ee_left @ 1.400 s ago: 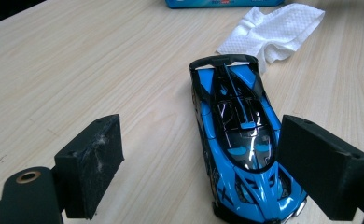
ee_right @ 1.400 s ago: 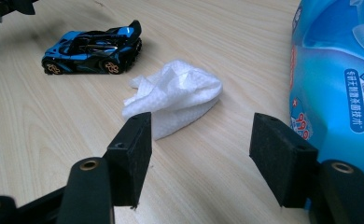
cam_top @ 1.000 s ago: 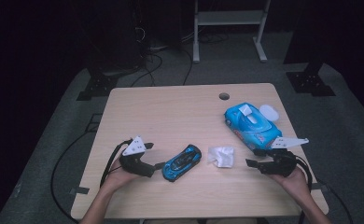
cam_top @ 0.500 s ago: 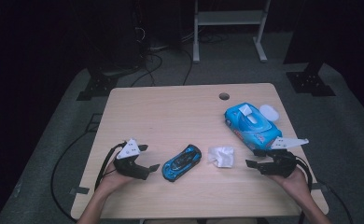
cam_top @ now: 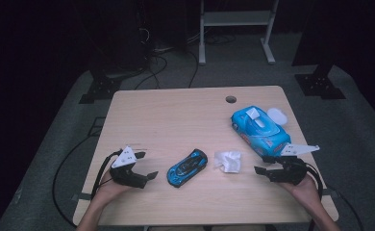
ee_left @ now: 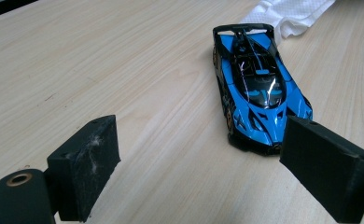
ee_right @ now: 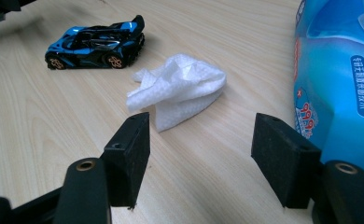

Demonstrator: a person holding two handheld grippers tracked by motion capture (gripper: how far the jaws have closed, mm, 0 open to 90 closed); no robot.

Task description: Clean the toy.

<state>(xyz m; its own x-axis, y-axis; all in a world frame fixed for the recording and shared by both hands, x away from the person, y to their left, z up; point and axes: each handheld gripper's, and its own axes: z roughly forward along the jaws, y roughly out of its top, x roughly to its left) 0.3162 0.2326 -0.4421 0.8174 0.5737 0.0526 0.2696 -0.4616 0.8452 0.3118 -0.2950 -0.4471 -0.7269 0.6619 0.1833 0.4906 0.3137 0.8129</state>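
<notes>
Since a moment ago, left gripper [cam_top: 144,166] swung toward the glossy blue-and-black toy car [ee_left: 255,95] mid-worktop, jaws spread, empty. Light, rigid, slippery; pinch its flanks. Right gripper [cam_top: 267,164] gapes, idle.
</notes>
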